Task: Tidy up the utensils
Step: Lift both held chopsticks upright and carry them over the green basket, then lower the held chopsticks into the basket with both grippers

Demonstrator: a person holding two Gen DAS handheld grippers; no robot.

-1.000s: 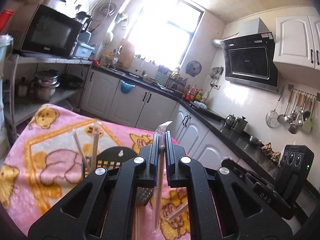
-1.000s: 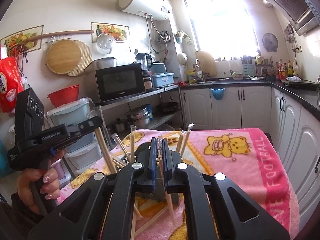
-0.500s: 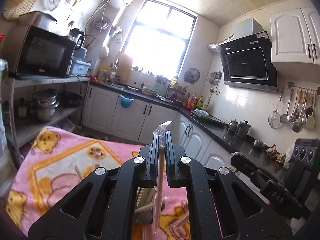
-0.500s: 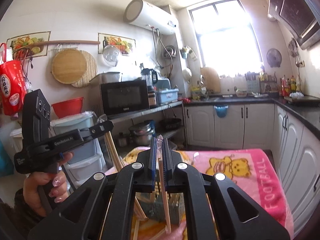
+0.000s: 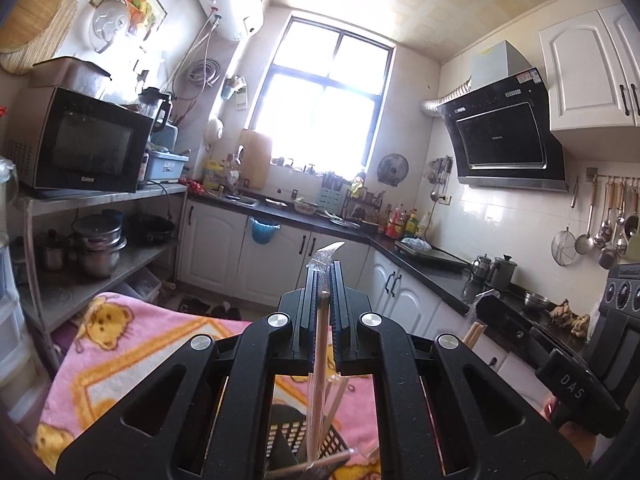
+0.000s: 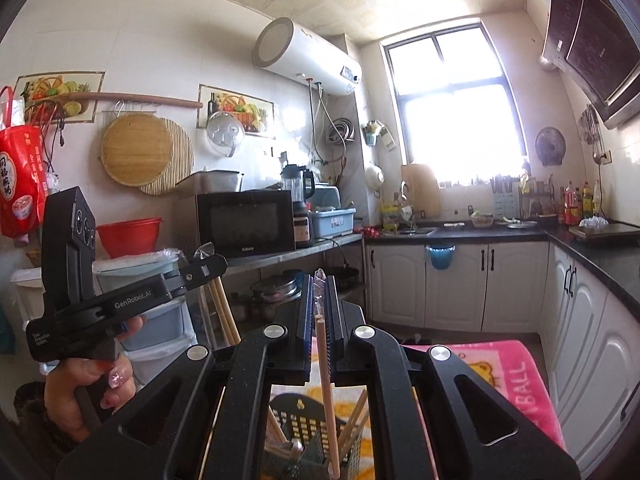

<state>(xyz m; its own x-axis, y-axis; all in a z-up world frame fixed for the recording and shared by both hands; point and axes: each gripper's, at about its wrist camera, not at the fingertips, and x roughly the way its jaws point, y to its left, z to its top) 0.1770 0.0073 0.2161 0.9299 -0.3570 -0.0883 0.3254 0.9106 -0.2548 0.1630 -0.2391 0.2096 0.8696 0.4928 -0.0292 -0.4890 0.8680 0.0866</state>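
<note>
Left gripper point(image 5: 325, 280): jaws pressed together, pinching wrapped chopsticks point(image 5: 318, 364) near the top end, clear wrapper tip poking above the pads. Right gripper point(image 6: 320, 292): jaws likewise clamped on a second wrapped pair point(image 6: 327, 392), hanging nearly upright. Both pairs held above black perforated utensil basket point(image 6: 298, 420) on pink bear-print blanket point(image 5: 132, 356) (lower ends near the basket; contact not discernible). More chopsticks point(image 6: 354, 420) standing tilted inside basket.

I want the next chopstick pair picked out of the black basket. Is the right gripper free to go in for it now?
Probably not. The right gripper is shut on a wrapped chopstick pair and sits above the black basket, so it would have to let go first.
</note>
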